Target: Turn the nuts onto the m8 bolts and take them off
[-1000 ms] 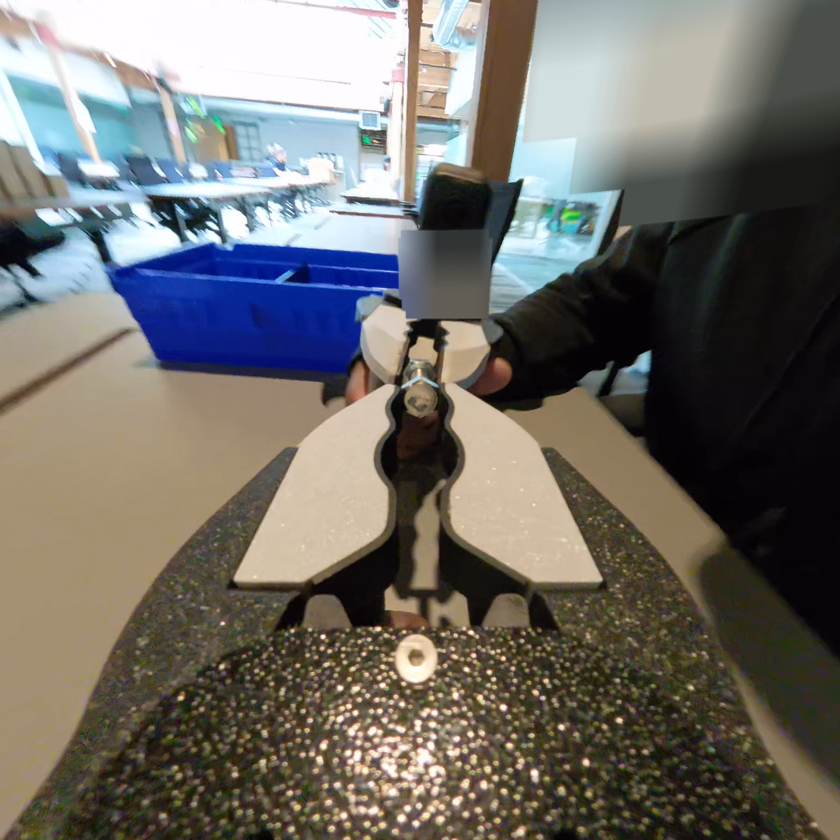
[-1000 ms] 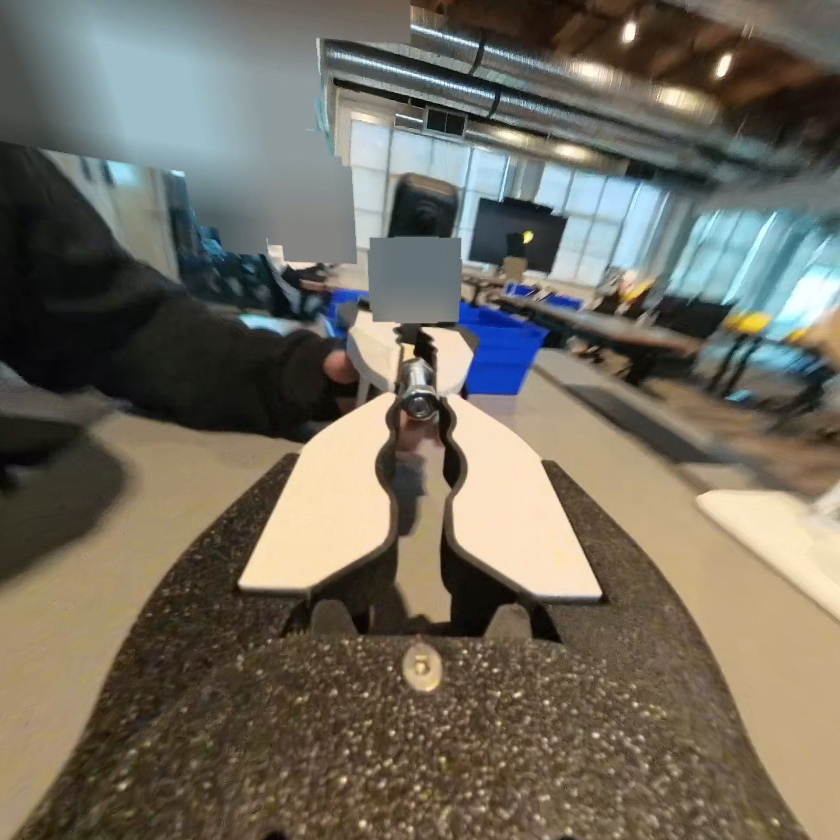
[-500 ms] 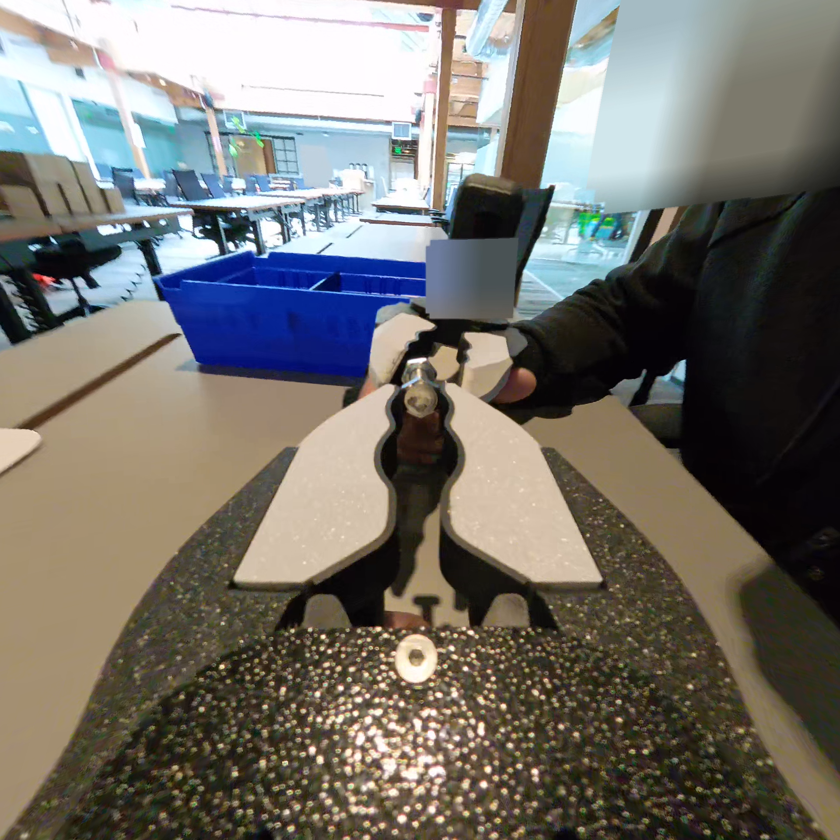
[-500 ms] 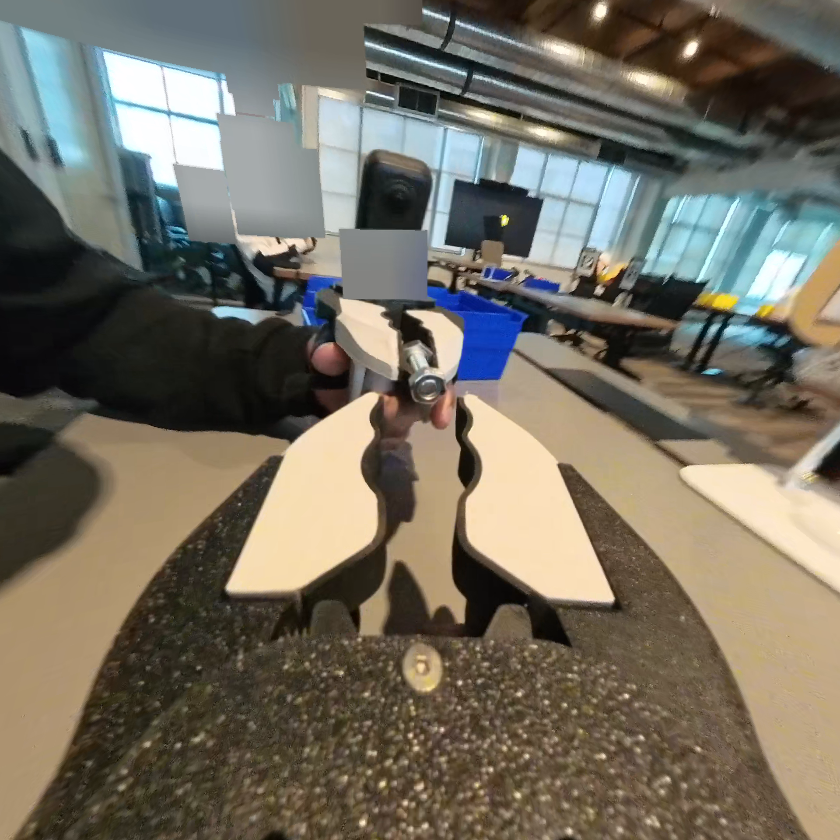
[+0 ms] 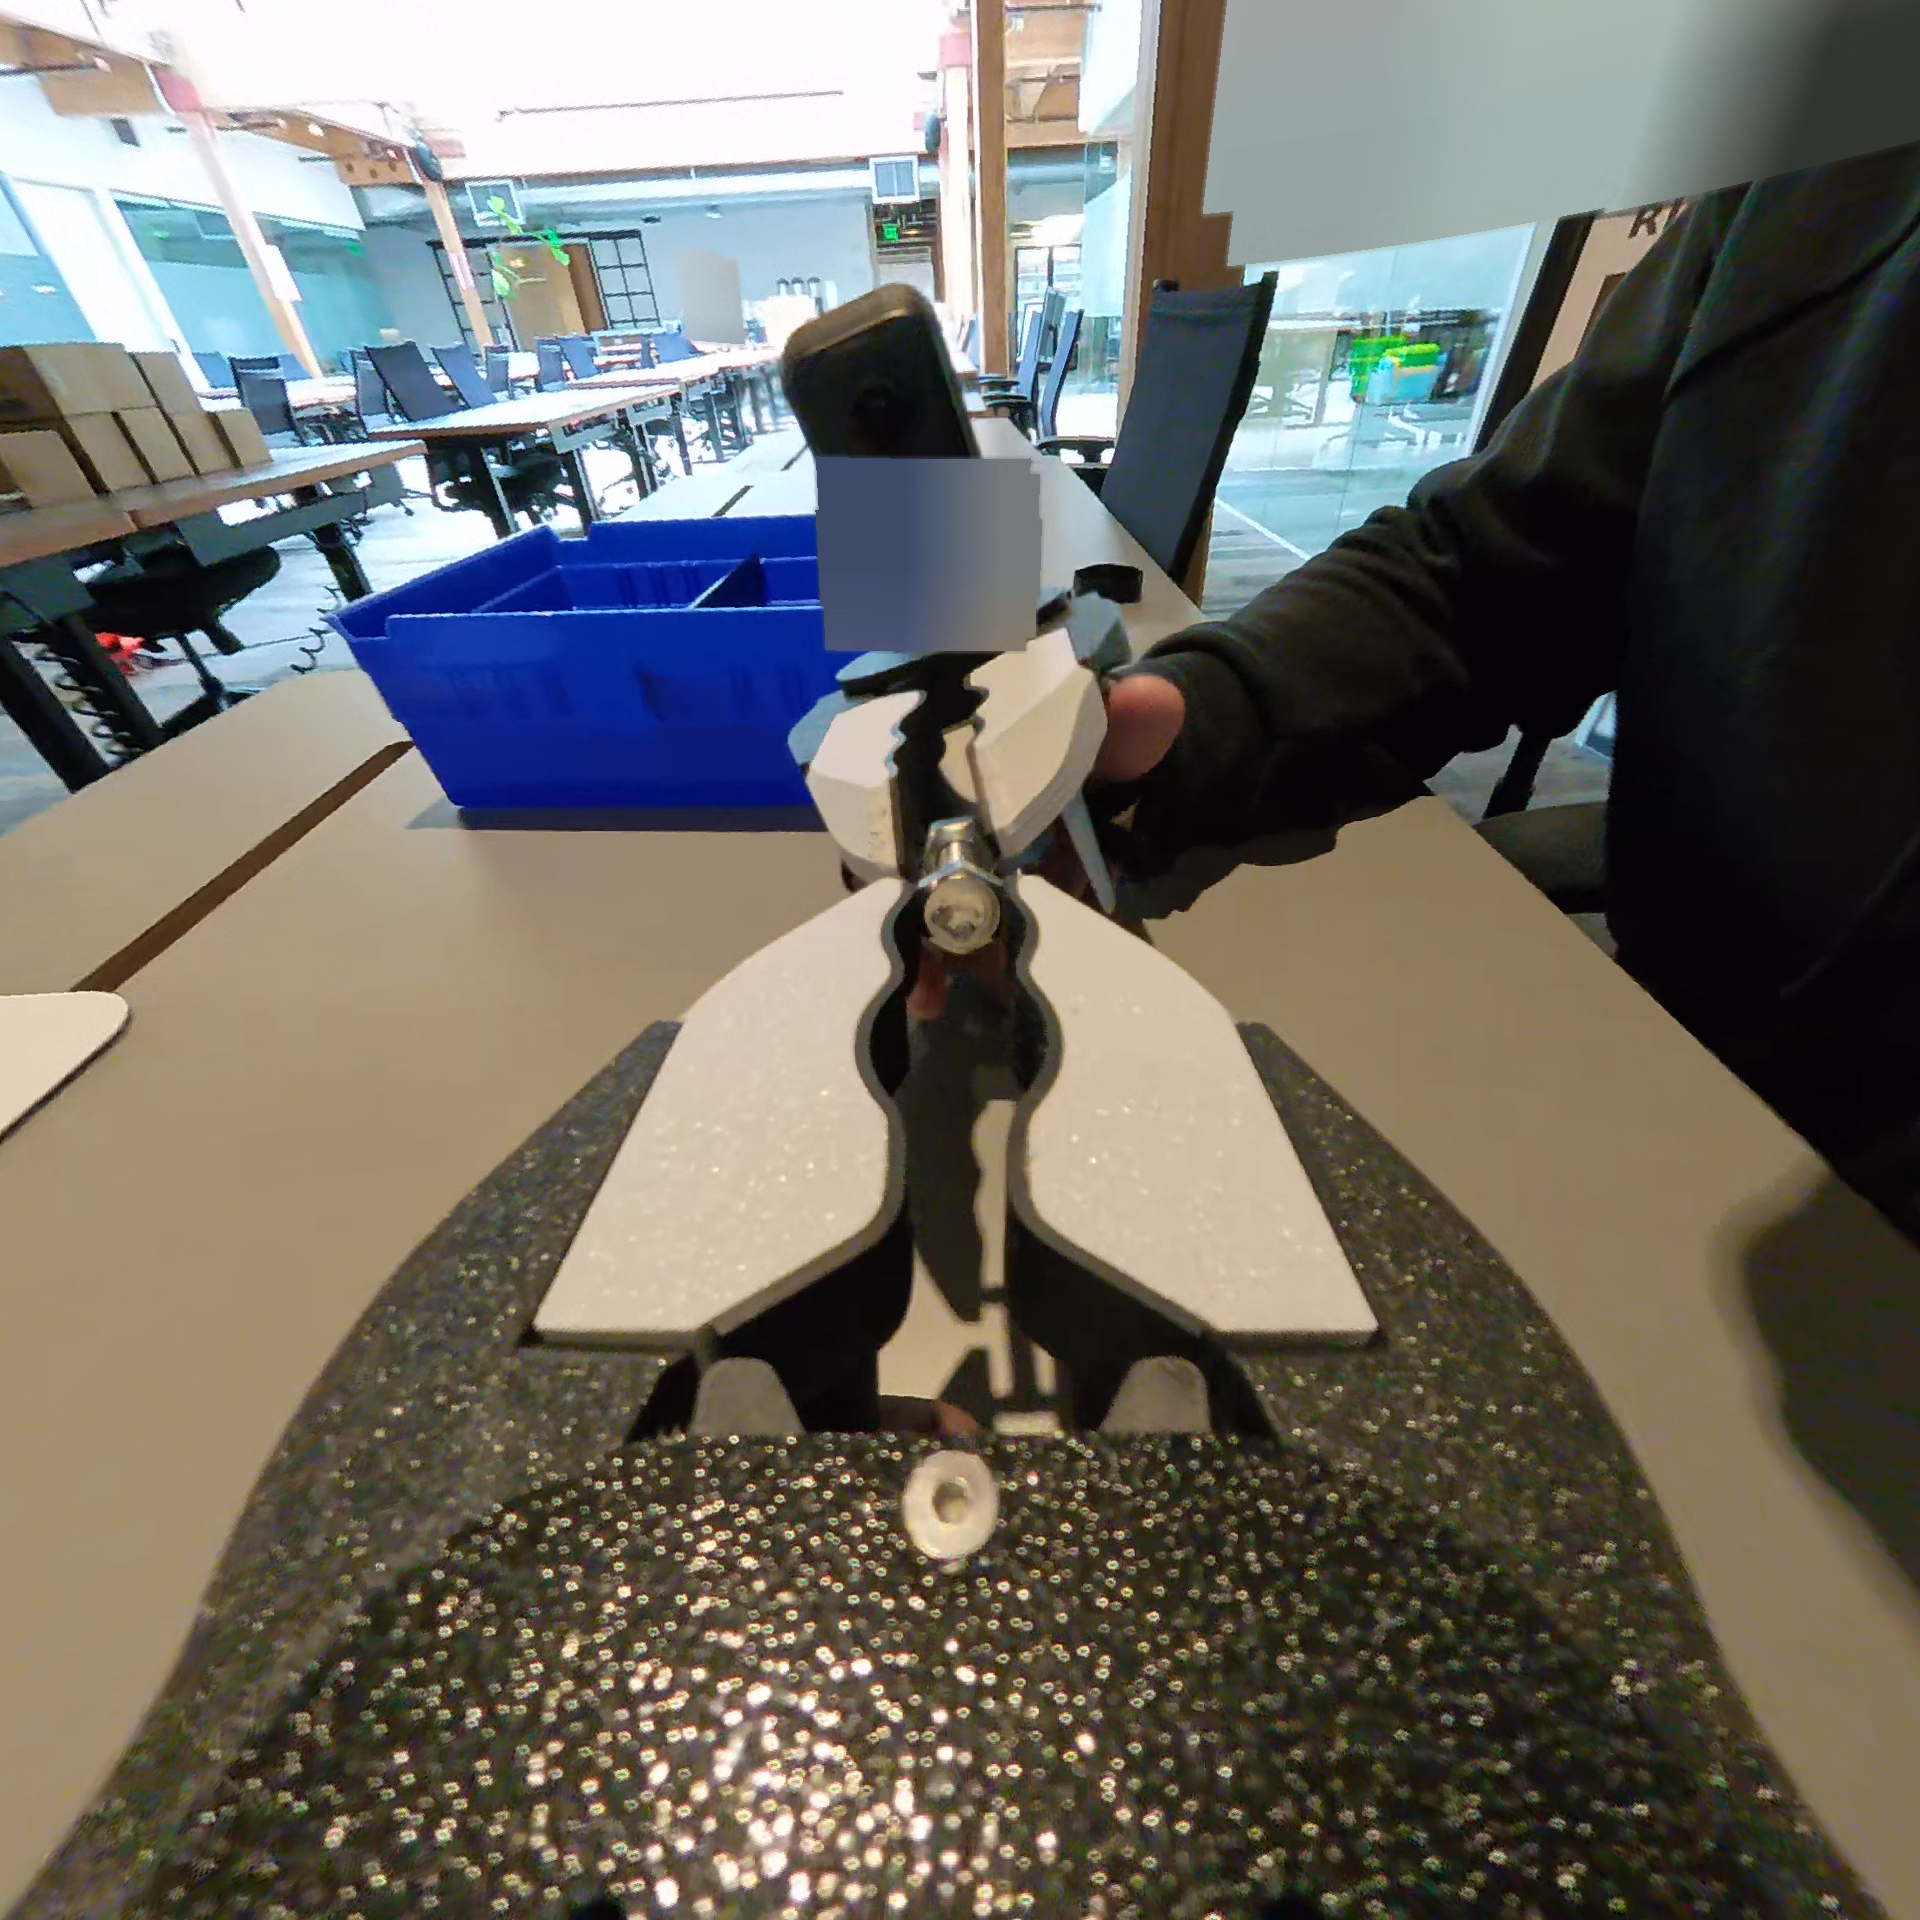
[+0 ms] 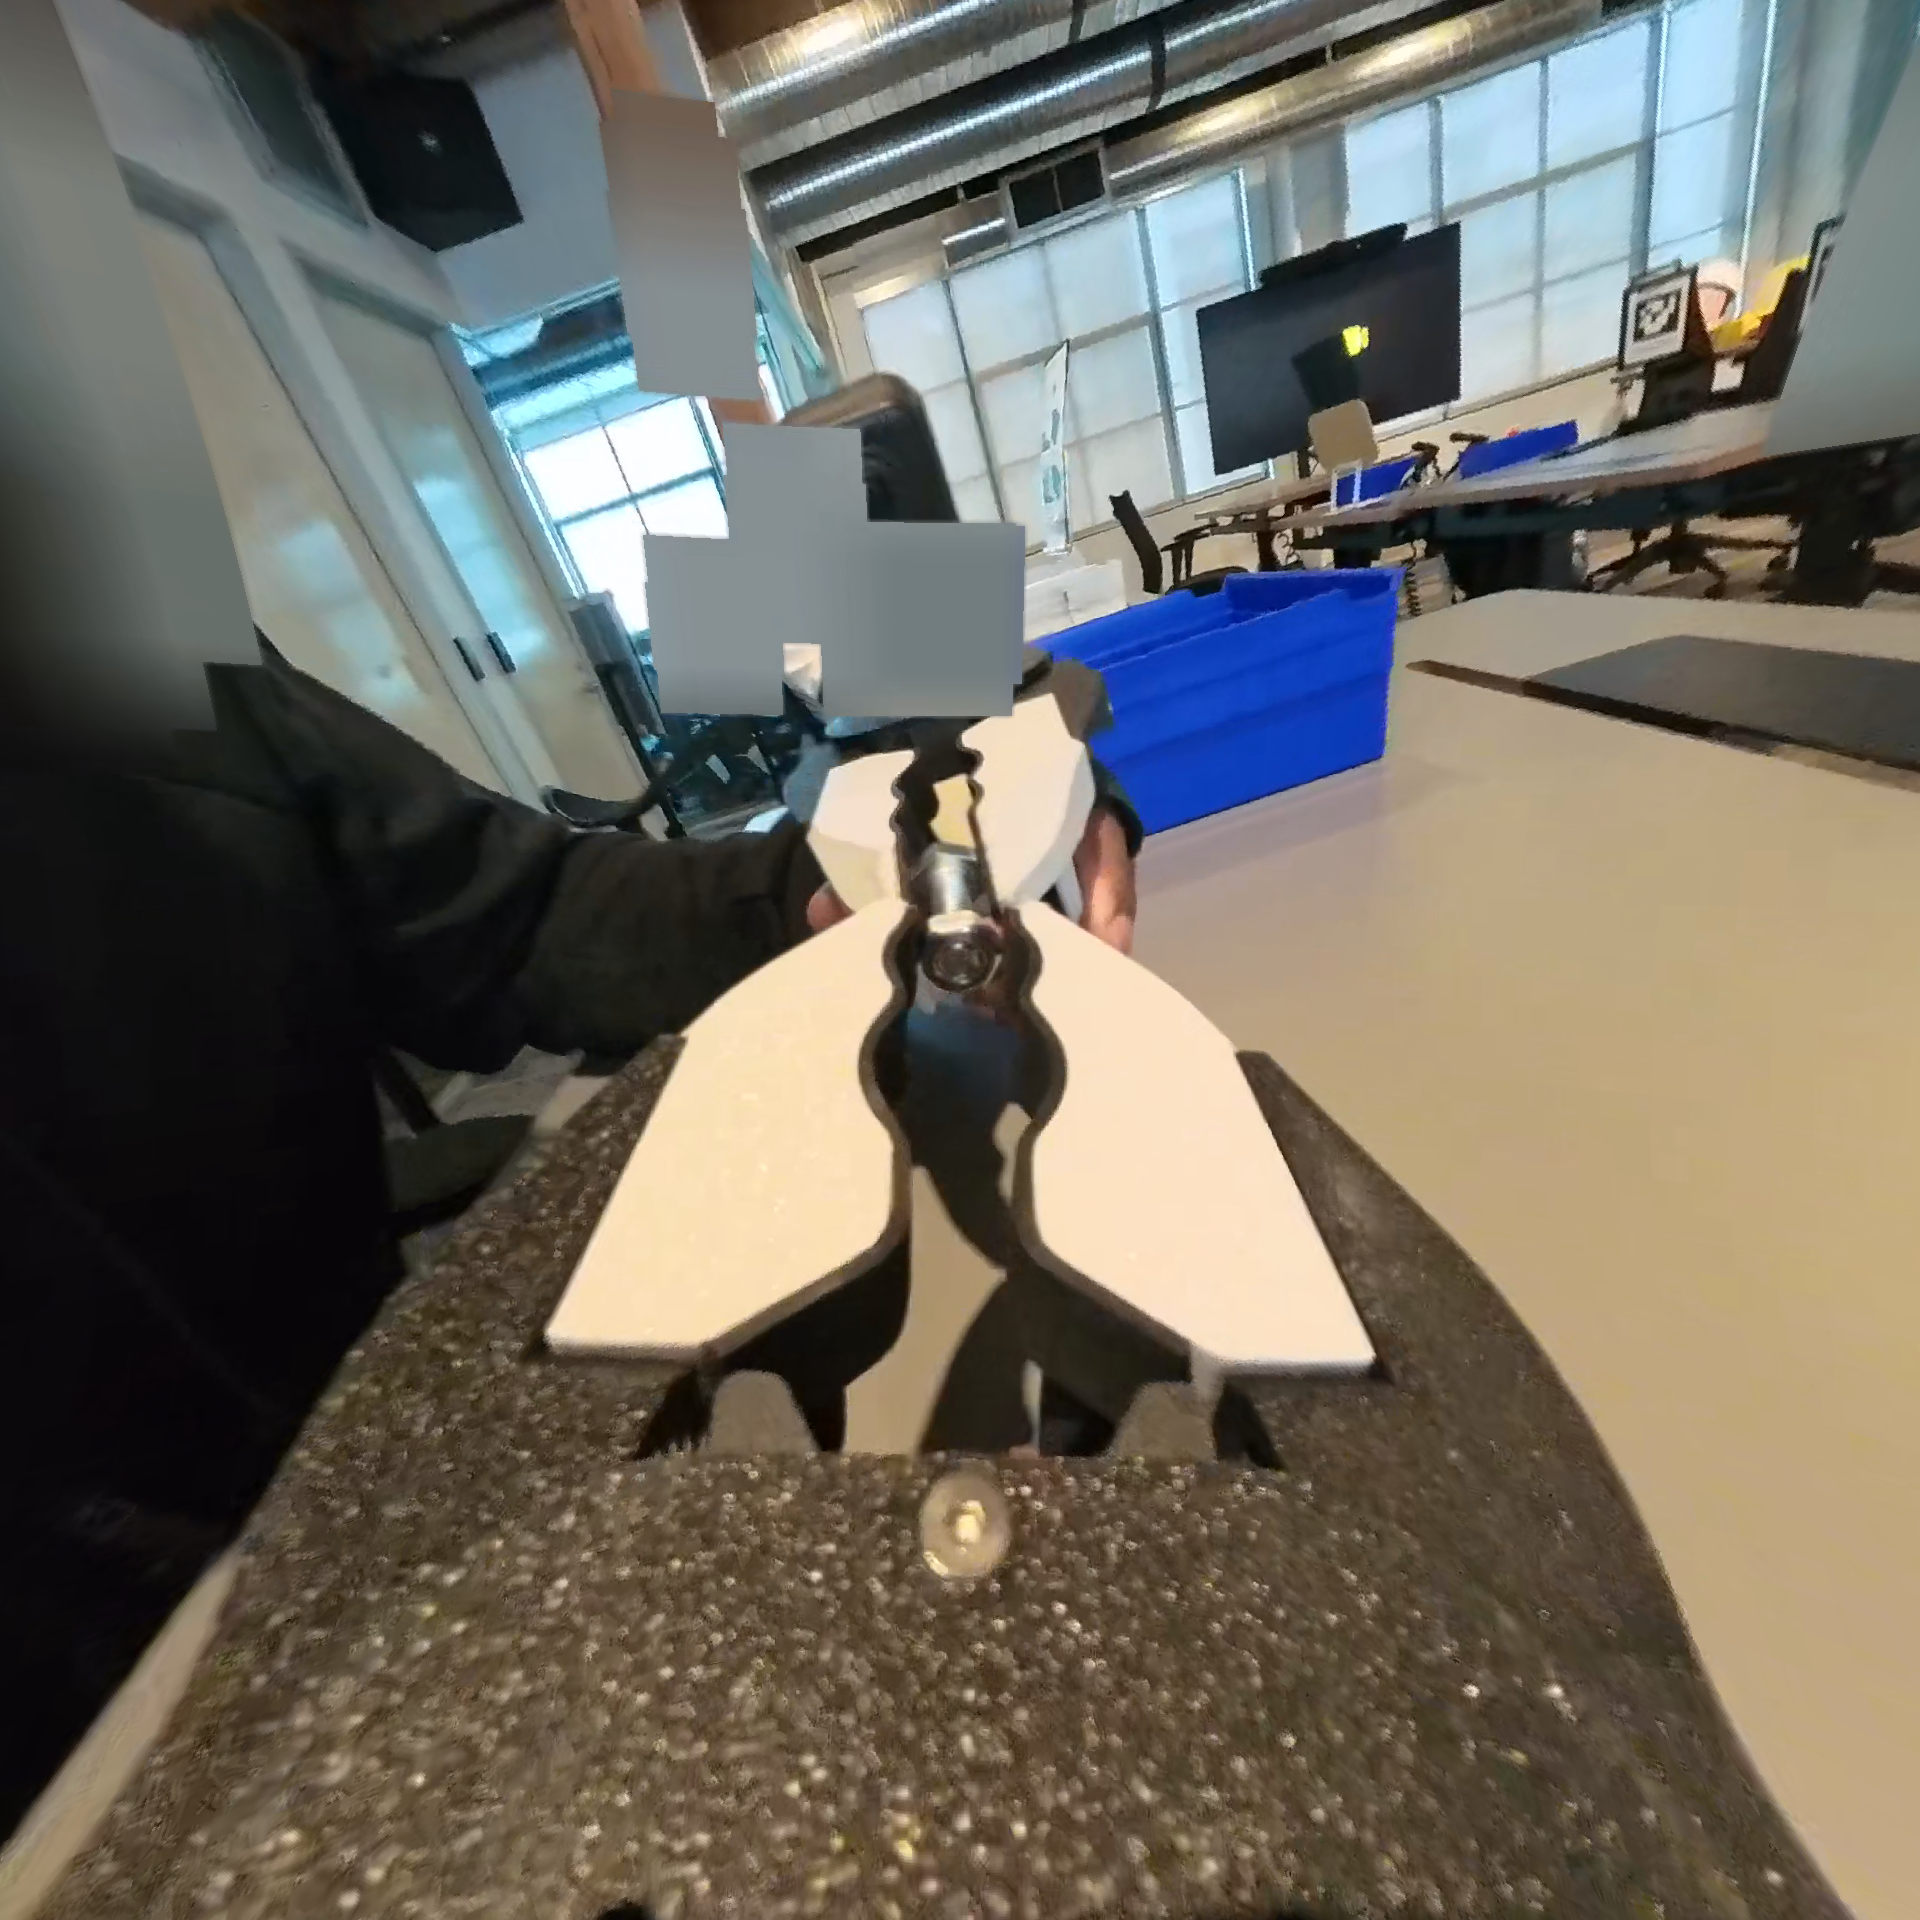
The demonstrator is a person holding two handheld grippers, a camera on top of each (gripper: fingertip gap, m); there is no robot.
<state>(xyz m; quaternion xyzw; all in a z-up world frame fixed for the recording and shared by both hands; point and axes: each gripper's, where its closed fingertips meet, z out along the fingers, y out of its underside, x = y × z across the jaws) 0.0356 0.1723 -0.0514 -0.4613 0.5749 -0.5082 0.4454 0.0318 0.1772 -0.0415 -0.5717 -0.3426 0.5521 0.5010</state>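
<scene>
Left wrist view: the left gripper [image 5: 961, 920] has its jaws clenched on the near end of a silver bolt [image 5: 961, 914], which is held in the air above the grey surface [image 5: 416, 1039]. A hex nut [image 5: 958, 844] sits on the bolt just beyond the jaw tips. Facing it, the right gripper [image 5: 951, 821] meets the far end, its white fingers [image 5: 1039, 748] drawn in around the nut; a hand [image 5: 1138, 727] in a dark sleeve [image 5: 1455, 644] holds that tool. Behind them, toward the far edge of the surface, stands a blue bin [image 5: 582, 675] with inner dividers; from this angle its compartments show only blue walls, and what lies in them cannot be told. A white pad [image 5: 47, 1049] pokes in at the left edge of the surface.

Right wrist view: the right gripper [image 6: 961, 961] has its jaws clamped on the nut [image 6: 964, 958] at the bolt's [image 6: 951, 888] end, seen end-on as a hexagon. The left gripper [image 6: 945, 873] faces it and grips the bolt from the other side, held by a hand [image 6: 1101, 883]. Both tools hang above the surface [image 6: 1507, 987]. The blue bin [image 6: 1247, 686] stands behind, near the far edge; its interior is hidden by its wall.
</scene>
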